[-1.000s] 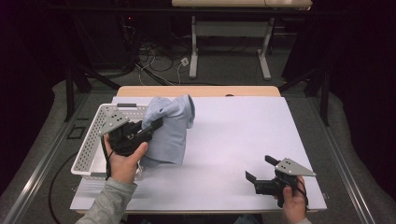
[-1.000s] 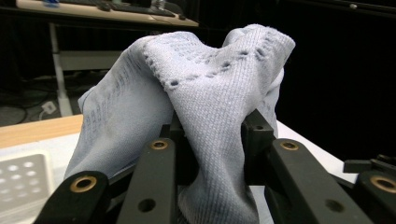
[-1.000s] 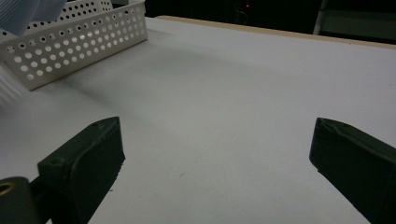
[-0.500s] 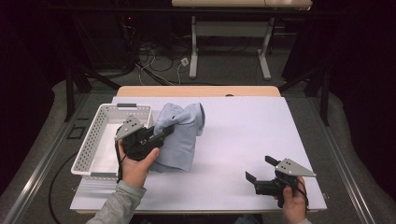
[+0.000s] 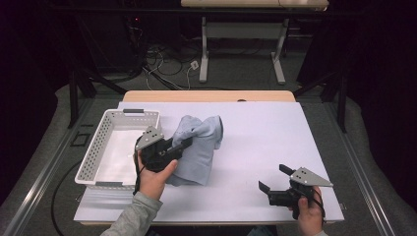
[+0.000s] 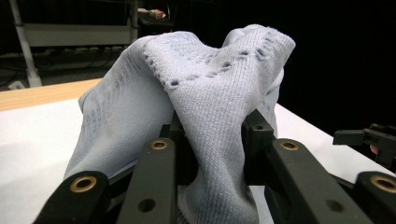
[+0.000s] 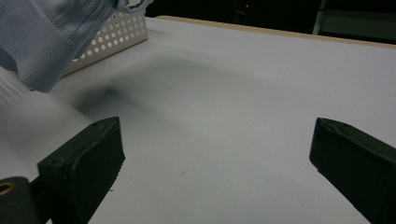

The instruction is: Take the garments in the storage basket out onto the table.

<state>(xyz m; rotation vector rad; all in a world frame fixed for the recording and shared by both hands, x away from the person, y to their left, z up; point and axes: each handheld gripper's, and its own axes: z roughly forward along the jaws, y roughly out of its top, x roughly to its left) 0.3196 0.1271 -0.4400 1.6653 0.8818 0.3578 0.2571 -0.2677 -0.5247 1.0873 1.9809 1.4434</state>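
A pale blue knitted garment (image 5: 199,147) hangs in the air over the white table top (image 5: 260,132), just right of the basket. My left gripper (image 5: 186,143) is shut on a fold of it; in the left gripper view the cloth (image 6: 210,107) drapes over and between the black jaws. The garment's hem (image 7: 42,42) dangles at the upper left of the right gripper view. My right gripper (image 5: 274,178) rests low near the table's front right, open, with bare table between its jaws (image 7: 215,154).
A white perforated basket (image 5: 93,152) stands at the table's left side, beside the left hand. The table's wooden far edge (image 5: 206,96) lies beyond the white sheet. Cables and desk legs sit on the floor behind.
My left gripper has carried the garment rightward, away from the basket and out over the table. The right gripper has stayed put.
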